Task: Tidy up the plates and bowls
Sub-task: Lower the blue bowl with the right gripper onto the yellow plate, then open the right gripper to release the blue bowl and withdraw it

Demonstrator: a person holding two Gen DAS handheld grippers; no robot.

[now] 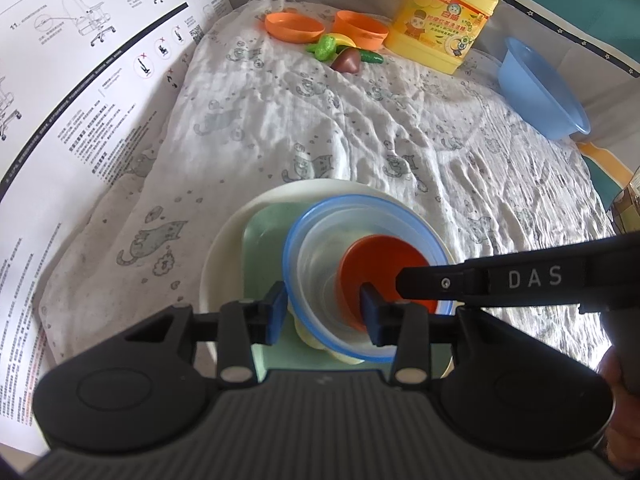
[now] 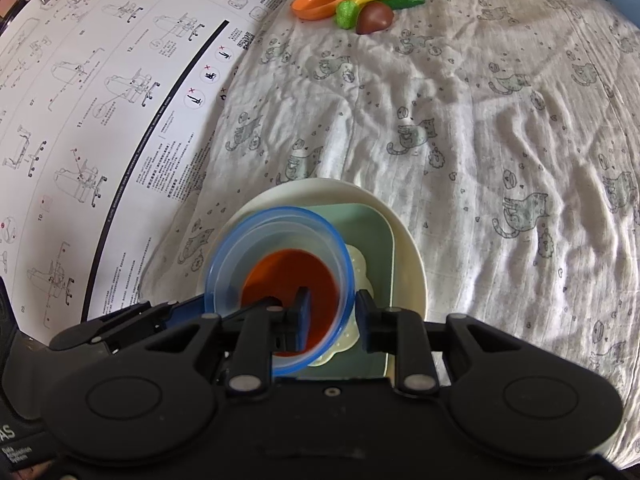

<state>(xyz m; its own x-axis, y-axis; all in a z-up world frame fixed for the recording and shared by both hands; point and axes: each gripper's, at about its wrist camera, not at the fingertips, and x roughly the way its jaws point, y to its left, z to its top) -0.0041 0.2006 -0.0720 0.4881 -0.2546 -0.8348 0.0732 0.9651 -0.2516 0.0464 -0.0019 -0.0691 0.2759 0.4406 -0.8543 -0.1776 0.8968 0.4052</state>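
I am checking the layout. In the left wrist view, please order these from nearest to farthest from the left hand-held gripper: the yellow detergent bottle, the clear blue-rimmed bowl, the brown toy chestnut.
1. Clear blue-rimmed bowl: right at the left hand-held gripper, its near rim between the fingers.
2. Brown toy chestnut: far across the cloth, among the toy vegetables.
3. Yellow detergent bottle: farthest, back right, behind the chestnut.

Home setup, improvised work surface, not a lab or a proper kitchen.
I'm over a wrinkled cat-print cloth (image 1: 360, 128), chair assembly sheet (image 1: 80, 92) alongside, yellow dish soap jug (image 1: 440, 20), blue plastic basin (image 1: 540, 92), toy fruit and veg (image 2: 368, 8), stacked plastic bowls (image 1: 360, 264).
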